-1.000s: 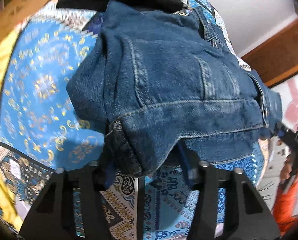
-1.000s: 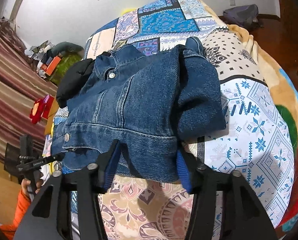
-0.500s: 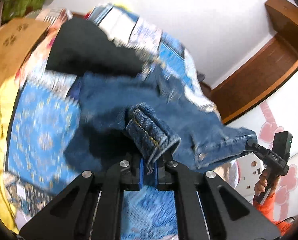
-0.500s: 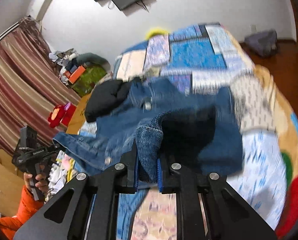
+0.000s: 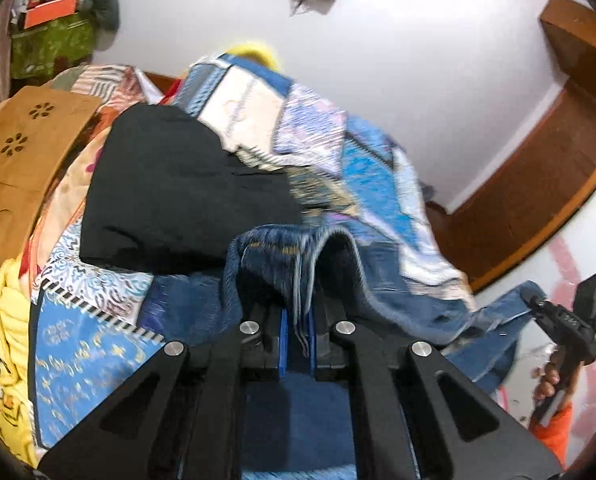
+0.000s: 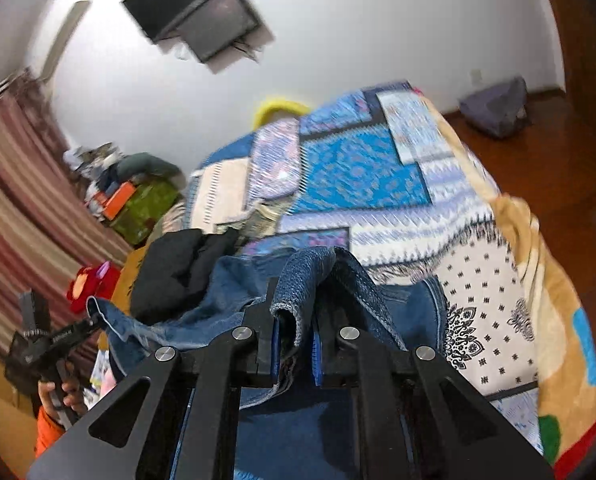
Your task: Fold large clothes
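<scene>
Left tongs [image 5: 298, 338] pressed together on a bunched hem of the denim jacket [image 5: 282, 264], blue pads nearly meeting with cloth squeezed between. Tongs point forward and upward over the bed, tilted so wall and ceiling fill the top of the view. Right tongs [image 6: 294, 342] likewise pinching a thick roll of the denim jacket [image 6: 310, 276], fabric edge curling out between the pads, tongs angled up the same way. Jacket lifted at both pinch points; the rest sags below and behind the tongs, draped toward the bed. In the left wrist view the right hand [image 5: 554, 376] shows at the far right edge, orange sleeve, gripping its black tool, a corner of denim stretched to it. In the right wrist view the left hand [image 6: 58, 392] shows at the lower left, also in orange sleeve, denim corner pulled taut to its tool. Just beyond the jacket lies a black garment [image 5: 178, 192], crumpled on the patchwork bedspread [image 6: 362, 176]. Bedspread blue, white and lavender panels, blurred. Left of the bed a brown cardboard box [image 5: 22, 160] with flower cut-outs. Farther back, a green cloth-covered pile [image 6: 146, 208] with an orange box on top, striped curtain [image 6: 14, 200] beside it. Wall-mounted TV [image 6: 206, 12] on the white wall at the far end. Grey bag [image 6: 494, 108] on the wooden floor by the wall.
</scene>
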`<state>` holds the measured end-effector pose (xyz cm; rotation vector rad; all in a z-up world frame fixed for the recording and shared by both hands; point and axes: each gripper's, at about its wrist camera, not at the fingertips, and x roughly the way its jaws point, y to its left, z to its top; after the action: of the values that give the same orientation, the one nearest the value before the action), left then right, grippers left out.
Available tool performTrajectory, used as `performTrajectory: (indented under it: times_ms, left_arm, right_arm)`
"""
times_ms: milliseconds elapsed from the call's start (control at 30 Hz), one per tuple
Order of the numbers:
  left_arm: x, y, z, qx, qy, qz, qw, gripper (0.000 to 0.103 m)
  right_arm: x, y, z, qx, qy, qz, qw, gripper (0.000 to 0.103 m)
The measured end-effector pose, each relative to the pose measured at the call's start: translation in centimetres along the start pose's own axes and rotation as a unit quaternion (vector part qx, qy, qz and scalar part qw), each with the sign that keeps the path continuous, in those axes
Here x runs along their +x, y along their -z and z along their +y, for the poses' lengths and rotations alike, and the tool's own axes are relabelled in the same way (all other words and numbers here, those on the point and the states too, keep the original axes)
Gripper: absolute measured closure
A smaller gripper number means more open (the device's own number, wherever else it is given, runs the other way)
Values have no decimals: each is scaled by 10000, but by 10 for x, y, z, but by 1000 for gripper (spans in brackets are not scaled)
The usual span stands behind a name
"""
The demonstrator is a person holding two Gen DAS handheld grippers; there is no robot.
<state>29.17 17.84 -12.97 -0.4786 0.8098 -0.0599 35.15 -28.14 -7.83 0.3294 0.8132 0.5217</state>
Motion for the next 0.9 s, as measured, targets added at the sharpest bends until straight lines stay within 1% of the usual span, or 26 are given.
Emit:
performTrajectory:
  times_ms: [67, 167, 267, 400, 467, 533, 600, 633, 667, 700, 733, 800, 900]
  left_arm:
    - [21, 2, 14, -97, -178, 178, 9996, 97]
    - [49, 11, 34, -158, -475, 522, 9974, 96]
    - [65, 20, 47, -92, -785, 759, 9940, 96]
    - [60, 18, 47, -8, -778, 806, 9937, 96]
    - [50, 15, 39, 141, -856, 684, 9939, 96]
    - [32, 9, 27, 300, -872, 482, 9946, 96]
    - [13, 4, 15, 409, -652, 283, 9966, 96]
    - [5, 2, 9, 467, -594, 190, 9970, 90]
    - [-6, 1, 0, 567, -569, 60, 9968, 86]
    - [-10, 0, -4, 629, -570, -5, 9964, 72]
    - [-17, 1, -11, 739, -587, -100, 9955, 62]
    - [-23, 7, -22, 1000, -719, -188, 9922, 59]
    - [-19, 20, -36, 1375, -903, -19, 9864, 56]
  right_arm:
    - [22, 3, -16, 158, 219, 240, 9993, 93]
    - [45, 10, -31, 362, 345, 635, 9967, 92]
    - [51, 14, -34, 297, 524, 842, 9946, 90]
    - [39, 9, -28, 141, 484, 945, 9942, 87]
    - [27, 4, -22, 78, 388, 881, 9953, 87]
    - [16, 1, -14, 0, 384, 713, 9967, 81]
    - [-3, -4, -5, -86, 574, 226, 9981, 74]
    - [-17, -6, -3, -90, 675, -97, 9976, 71]
    - [-34, -10, -2, -46, 728, -425, 9964, 57]
    - [-39, -12, -2, -16, 738, -538, 9958, 48]
    - [-48, -14, -1, 2, 755, -639, 9951, 46]
    - [-60, -15, 3, -108, 865, -699, 9937, 46]
    - [-64, -8, 10, -425, 1083, -537, 9918, 46]
